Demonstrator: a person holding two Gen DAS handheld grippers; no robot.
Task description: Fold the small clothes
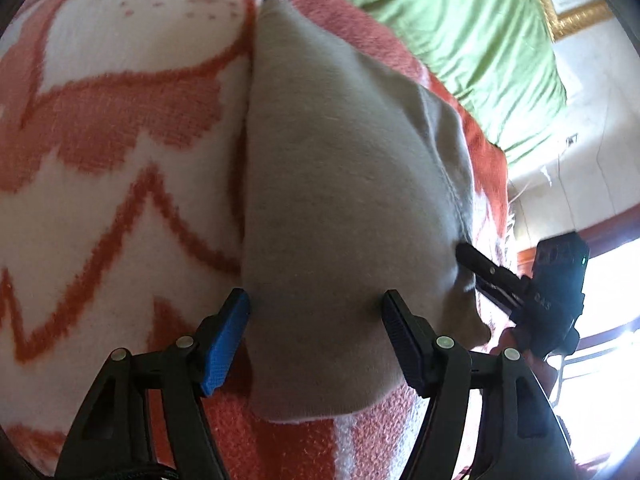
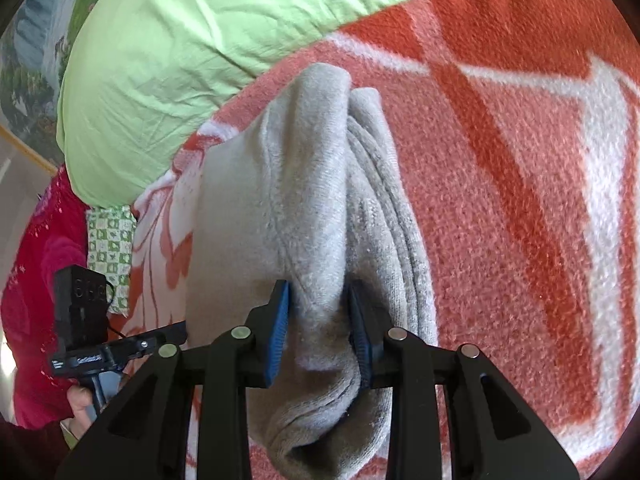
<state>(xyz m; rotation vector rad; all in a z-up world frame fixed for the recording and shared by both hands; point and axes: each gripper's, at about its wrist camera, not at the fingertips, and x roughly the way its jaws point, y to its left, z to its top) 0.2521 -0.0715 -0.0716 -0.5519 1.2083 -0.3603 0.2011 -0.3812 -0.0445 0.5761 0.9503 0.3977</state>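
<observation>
A small grey garment (image 1: 344, 208) lies on an orange and white blanket (image 1: 120, 120). My left gripper (image 1: 316, 304) is open, its blue-padded fingers wide apart over the garment's near edge, with nothing between them gripped. In the right wrist view the same grey garment (image 2: 304, 208) is bunched and folded, and my right gripper (image 2: 318, 300) is shut on a thick fold of it. The right gripper also shows in the left wrist view (image 1: 476, 264), at the garment's right edge. The left gripper shows in the right wrist view (image 2: 160, 336), at the garment's left edge.
A green sheet (image 2: 192, 60) lies bunched beyond the blanket (image 2: 520, 200). A person in a red top (image 2: 40, 280) is at the left. A gold-framed picture (image 1: 560, 0) hangs on the wall, and a bright window (image 1: 612, 296) is at the right.
</observation>
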